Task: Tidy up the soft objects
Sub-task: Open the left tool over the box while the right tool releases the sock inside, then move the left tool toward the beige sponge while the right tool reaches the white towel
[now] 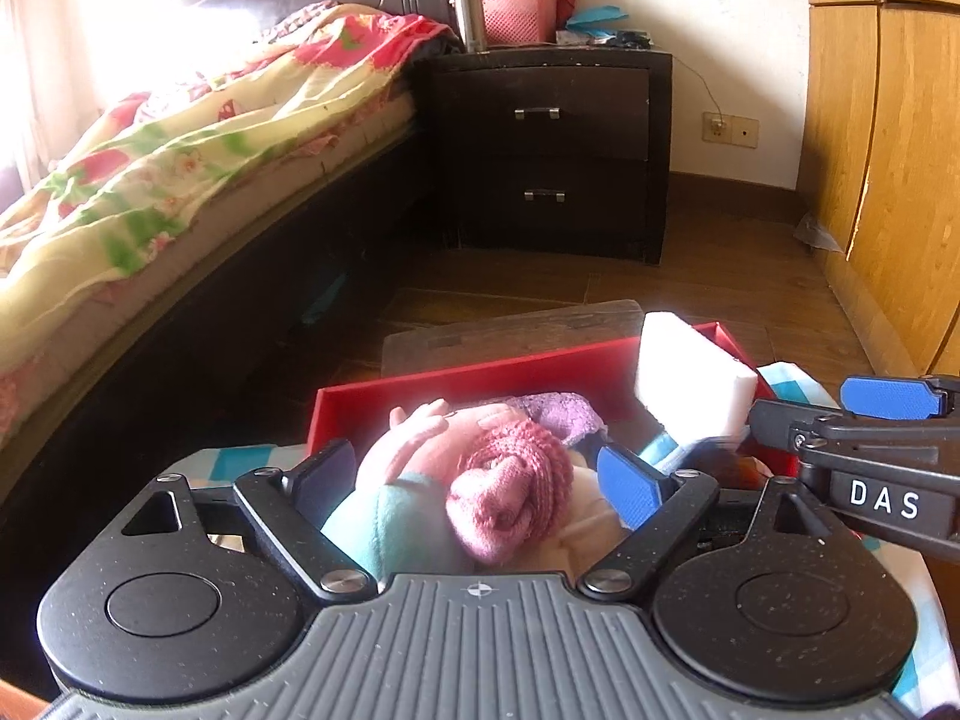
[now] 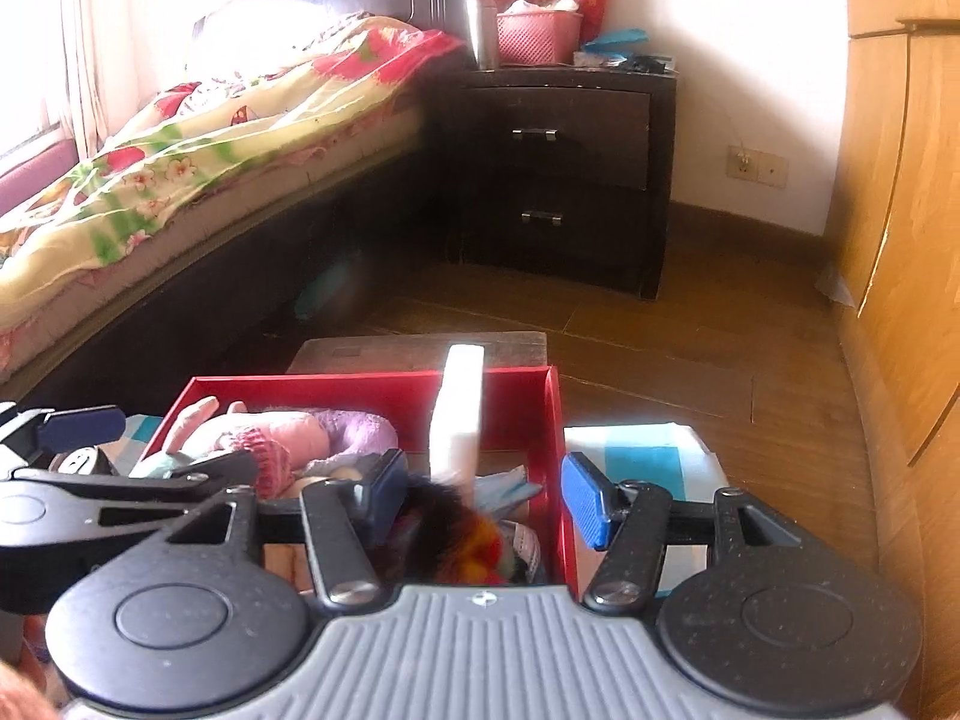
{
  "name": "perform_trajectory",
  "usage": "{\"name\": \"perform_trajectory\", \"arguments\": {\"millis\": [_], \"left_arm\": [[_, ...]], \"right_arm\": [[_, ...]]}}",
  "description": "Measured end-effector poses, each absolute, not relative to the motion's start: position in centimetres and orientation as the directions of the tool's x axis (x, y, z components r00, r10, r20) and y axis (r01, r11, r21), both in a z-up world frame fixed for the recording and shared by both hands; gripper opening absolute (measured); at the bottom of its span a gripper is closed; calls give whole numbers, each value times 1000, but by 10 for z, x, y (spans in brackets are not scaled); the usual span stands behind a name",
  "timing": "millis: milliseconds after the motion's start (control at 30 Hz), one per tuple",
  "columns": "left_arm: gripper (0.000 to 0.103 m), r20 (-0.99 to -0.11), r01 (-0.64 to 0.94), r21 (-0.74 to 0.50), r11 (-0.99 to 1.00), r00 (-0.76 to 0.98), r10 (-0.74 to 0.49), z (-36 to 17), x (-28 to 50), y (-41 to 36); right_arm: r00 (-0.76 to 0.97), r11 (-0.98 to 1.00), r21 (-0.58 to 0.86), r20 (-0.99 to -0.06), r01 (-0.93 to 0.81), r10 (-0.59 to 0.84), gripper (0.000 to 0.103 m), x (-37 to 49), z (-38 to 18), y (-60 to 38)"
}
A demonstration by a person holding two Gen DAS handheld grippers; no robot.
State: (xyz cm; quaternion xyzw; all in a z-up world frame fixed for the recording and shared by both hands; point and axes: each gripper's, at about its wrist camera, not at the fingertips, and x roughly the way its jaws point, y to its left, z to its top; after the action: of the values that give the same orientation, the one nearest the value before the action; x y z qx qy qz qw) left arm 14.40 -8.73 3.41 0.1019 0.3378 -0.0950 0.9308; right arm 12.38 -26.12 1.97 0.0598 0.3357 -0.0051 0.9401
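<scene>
A red box stands on a checked cloth and holds soft things: a pink knitted doll, a purple knitted piece, a dark furry toy with red and yellow and a white sponge block standing on end at the box's right side. My left gripper is open over the doll. My right gripper is open, straddling the box's right wall; it also shows in the left wrist view. Neither holds anything.
A bed with a flowered quilt runs along the left. A dark nightstand with a pink basket stands behind. A wooden wardrobe is at the right. Wooden floor lies beyond the box.
</scene>
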Motion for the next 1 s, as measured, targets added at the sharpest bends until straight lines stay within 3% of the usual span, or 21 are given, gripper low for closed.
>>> {"name": "perform_trajectory", "arguments": {"millis": [300, 700, 1000], "left_arm": [[86, -679, 279, 52, 959, 714, -171, 42, 110, -63], [86, -721, 340, 11, 940, 654, -228, 39, 48, -37], [86, -738, 307, -74, 949, 623, -259, 41, 29, 8]], "right_arm": [[774, 994, 110, -631, 24, 51, 35, 85, 24, -259], [692, 990, 106, -709, -91, 140, 36, 47, 1, -228], [575, 970, 96, -790, -224, 211, 45, 63, -39, -186]]}}
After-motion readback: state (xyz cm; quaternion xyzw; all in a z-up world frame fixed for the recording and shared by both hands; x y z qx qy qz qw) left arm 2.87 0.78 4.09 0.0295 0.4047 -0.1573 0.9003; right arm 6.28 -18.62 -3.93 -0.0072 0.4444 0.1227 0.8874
